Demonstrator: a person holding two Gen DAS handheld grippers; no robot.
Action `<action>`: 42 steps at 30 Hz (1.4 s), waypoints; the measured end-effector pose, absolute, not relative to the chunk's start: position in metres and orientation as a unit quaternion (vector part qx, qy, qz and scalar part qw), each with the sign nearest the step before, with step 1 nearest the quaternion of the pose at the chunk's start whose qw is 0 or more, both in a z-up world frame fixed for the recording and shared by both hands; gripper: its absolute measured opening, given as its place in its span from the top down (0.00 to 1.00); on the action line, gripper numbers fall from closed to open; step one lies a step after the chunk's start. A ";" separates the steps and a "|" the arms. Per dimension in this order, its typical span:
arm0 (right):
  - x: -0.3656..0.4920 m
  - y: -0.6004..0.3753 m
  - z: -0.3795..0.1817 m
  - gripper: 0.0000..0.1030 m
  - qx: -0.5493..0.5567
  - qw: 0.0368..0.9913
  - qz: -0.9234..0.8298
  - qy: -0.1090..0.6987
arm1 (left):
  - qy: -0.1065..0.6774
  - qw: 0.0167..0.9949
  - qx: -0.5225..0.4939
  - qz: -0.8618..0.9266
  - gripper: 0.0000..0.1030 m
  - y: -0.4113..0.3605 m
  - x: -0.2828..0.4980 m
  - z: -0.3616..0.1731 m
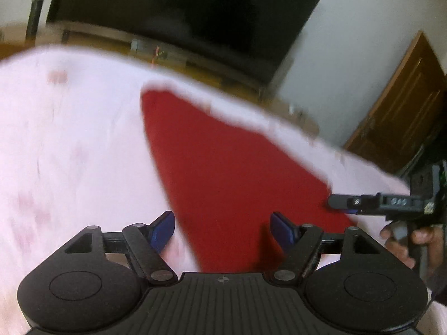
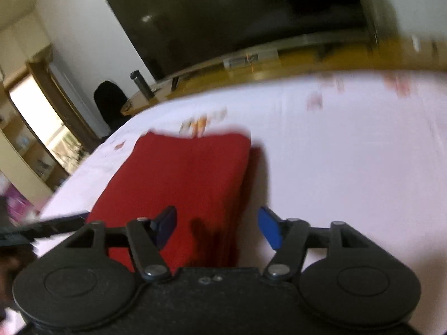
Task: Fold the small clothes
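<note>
Over bed [image 2: 349, 167]: both claws agape, red cloth [image 2: 184, 184] folded flat.

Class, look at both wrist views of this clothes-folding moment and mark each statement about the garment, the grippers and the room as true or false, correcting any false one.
1. The red garment lies on a pale pink bedsheet. True.
2. The left gripper is clamped on the garment. False: its jaws stand open, holding nothing.
3. The right gripper has its jaws open. True.
4. The television behind the bed is showing a bright picture. False: its screen is dark.
5. The garment is blue. False: it is red; only the gripper pads are blue.
</note>
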State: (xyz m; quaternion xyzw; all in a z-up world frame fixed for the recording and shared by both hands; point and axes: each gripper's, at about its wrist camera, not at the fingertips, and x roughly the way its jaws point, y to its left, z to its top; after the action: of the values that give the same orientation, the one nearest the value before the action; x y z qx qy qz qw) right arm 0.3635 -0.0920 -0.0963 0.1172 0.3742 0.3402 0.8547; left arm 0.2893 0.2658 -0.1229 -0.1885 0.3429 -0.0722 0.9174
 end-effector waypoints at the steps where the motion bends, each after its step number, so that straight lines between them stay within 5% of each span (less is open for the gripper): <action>1: 0.358 -0.095 -0.107 0.49 0.128 0.841 0.346 0.395 | 0.359 0.913 -0.184 -0.067 0.29 0.263 0.289 -0.134; 6: 0.350 -0.097 -0.129 0.68 0.156 0.829 0.330 0.424 | 0.349 0.922 -0.153 -0.068 0.37 0.259 0.286 -0.137; 11: 0.341 -0.089 -0.133 0.70 0.171 0.812 0.347 0.436 | 0.359 0.913 -0.175 -0.080 0.52 0.276 0.289 -0.133; 23: 0.317 -0.110 -0.104 0.73 0.171 0.849 0.319 0.384 | 0.307 0.936 -0.170 -0.040 0.46 0.274 0.242 -0.093; 29: 0.283 -0.050 -0.087 0.73 -0.030 0.871 0.371 0.321 | 0.322 0.940 -0.107 -0.040 0.46 0.234 0.252 -0.108; 31: 0.288 -0.037 -0.106 0.82 -0.095 0.872 0.335 0.344 | 0.352 0.932 -0.089 -0.011 0.44 0.236 0.252 -0.125; 35: 0.296 -0.056 -0.104 0.85 -0.058 0.881 0.296 0.365 | 0.336 0.931 -0.143 0.001 0.42 0.249 0.231 -0.126; 37: 0.285 -0.056 -0.091 0.66 -0.073 0.891 0.285 0.346 | 0.337 0.931 -0.137 0.015 0.42 0.244 0.223 -0.116; 38: 0.281 -0.058 -0.086 0.65 -0.069 0.892 0.286 0.343 | 0.332 0.933 -0.140 0.020 0.40 0.239 0.216 -0.109; 41: 0.267 -0.075 -0.078 0.52 -0.026 0.892 0.282 0.352 | 0.309 0.939 -0.151 0.026 0.12 0.223 0.192 -0.090; 42: 0.262 -0.081 -0.076 0.42 -0.010 0.893 0.279 0.354 | 0.300 0.942 -0.149 0.030 0.09 0.215 0.183 -0.084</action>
State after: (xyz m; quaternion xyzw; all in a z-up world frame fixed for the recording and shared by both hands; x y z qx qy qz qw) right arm 0.2623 -0.0808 -0.0764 -0.0103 0.3542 0.2789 0.8925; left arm 0.1832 0.2149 -0.0839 -0.1492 0.3002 0.0297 0.9417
